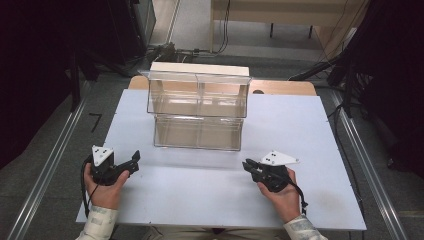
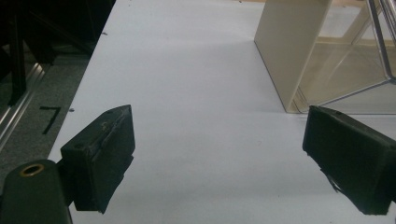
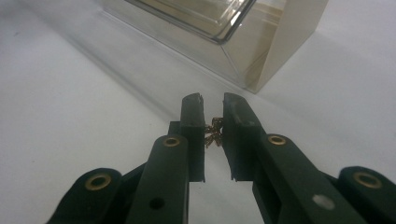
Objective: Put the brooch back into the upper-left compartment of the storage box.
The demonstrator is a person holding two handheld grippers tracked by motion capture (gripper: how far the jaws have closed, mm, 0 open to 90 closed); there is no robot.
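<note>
Between the two jaws of the right gripper [image 3: 214, 114], in the right gripper view, sits one small golden thing [image 3: 213, 132]. It is clamped there, near the front part of the jaws, and the jaws are almost together around it. It looks like a short piece of chain or a little metal ornament, but it is too small and blurred to say for sure. Its long axis seems to run along the jaws, toward the organizer, though I cannot tell which end is the front.

Ahead of this gripper stands one clear plastic organizer [image 1: 198, 107] with two tiers, one above the other; each tier is divided into two compartments. It has pale cream side walls and rests on the white table [image 1: 310, 130].

There are two grippers, one in each hand. The left gripper [image 1: 131, 162] is released: in the left gripper view its two black jaws stand wide apart with bare table between them. The organizer is ahead of it and to its right, well apart. Both grippers rest low over the near part of the table, one at each side of the organizer.
</note>
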